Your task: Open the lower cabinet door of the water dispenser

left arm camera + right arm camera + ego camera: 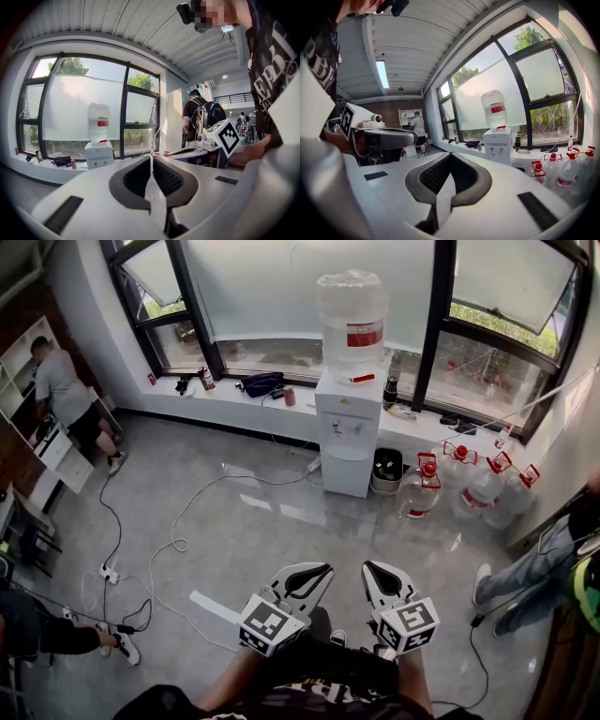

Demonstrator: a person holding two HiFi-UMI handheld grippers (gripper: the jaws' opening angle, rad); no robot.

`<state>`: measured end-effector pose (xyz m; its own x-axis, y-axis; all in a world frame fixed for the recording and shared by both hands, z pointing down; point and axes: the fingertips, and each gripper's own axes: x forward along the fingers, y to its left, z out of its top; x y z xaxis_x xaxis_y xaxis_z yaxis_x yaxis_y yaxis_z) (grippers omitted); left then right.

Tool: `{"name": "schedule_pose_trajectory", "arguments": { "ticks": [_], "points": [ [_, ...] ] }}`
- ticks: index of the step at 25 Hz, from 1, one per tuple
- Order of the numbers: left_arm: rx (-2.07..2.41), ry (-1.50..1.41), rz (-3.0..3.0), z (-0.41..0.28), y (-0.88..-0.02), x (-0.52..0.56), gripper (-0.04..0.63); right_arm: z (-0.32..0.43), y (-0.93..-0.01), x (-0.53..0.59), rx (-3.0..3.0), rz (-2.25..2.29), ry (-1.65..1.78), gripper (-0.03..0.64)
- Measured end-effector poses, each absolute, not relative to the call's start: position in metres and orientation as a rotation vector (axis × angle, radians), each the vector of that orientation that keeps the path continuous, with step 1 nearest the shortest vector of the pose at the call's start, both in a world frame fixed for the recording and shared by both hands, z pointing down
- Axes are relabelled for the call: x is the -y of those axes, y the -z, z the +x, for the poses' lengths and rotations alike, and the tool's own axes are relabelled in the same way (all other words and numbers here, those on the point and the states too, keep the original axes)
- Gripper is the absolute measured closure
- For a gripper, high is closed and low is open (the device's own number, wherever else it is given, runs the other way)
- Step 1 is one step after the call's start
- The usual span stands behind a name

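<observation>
The white water dispenser (349, 432) stands against the window ledge across the room, a large clear bottle (352, 322) on top. Its lower cabinet door (347, 474) is closed. Both grippers are held low in front of the person, far from the dispenser. The left gripper (317, 572) and the right gripper (373, 570) point toward it, jaws together with nothing between them. In the left gripper view the shut gripper (151, 158) has the dispenser (99, 155) small at the left. In the right gripper view the shut gripper (450, 155) has the dispenser (497, 145) ahead to the right.
Several water jugs with red caps (483, 486) and a black bin (386, 470) stand right of the dispenser. White cables (178, 540) and a power strip (110, 574) lie on the grey floor. One person (64, 390) stands by shelves at the left; another person's legs (525, 570) are at the right.
</observation>
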<state>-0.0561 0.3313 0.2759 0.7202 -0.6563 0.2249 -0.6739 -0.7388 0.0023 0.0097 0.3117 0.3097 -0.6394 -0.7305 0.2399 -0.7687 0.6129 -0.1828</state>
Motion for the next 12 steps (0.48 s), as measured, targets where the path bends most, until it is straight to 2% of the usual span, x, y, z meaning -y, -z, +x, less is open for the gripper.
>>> {"name": "schedule_pose_trajectory", "arguments": {
  "ticks": [12],
  "points": [
    [1.066, -0.325, 2.804, -0.063, -0.295, -0.262, 0.569, 0.008, -0.330, -0.252, 2.649, 1.283, -0.460, 0.606]
  ]
}}
